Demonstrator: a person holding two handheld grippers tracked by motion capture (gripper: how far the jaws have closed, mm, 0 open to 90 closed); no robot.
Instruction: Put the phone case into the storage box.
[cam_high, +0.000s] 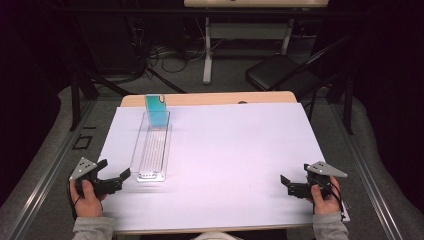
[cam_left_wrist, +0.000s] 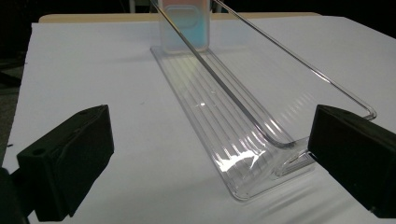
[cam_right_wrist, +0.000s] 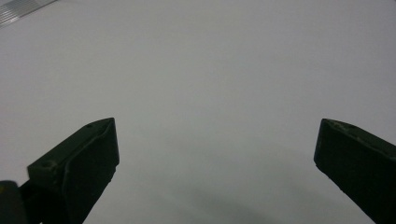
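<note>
I have both tongs wide open, empty. The clear plastic tray (cam_left_wrist: 219, 126) looks light, stiff, slippery; I'd pinch its near end wall with the left tongs (cam_high: 116, 178).

The person wore grey sleeves (cam_high: 92, 227), ribbed at the cuffs, one on each forearm. Each hand carried a black tool with two jaws. The left gripper (cam_high: 113, 178) was matte black, with a pale grey three-cornered plate (cam_high: 82, 167) on top, dotted with small dark holes. The right gripper (cam_high: 287, 181) looked the same, its own grey plate (cam_high: 326, 169) longer and more pointed. A thin black cable (cam_high: 341, 202) looped past the right wrist. In the gripper views the jaws were thick, blocky black wedges with bevelled edges, each showing a small round screw hole near its upper corner and a slightly rough, moulded surface.
</note>
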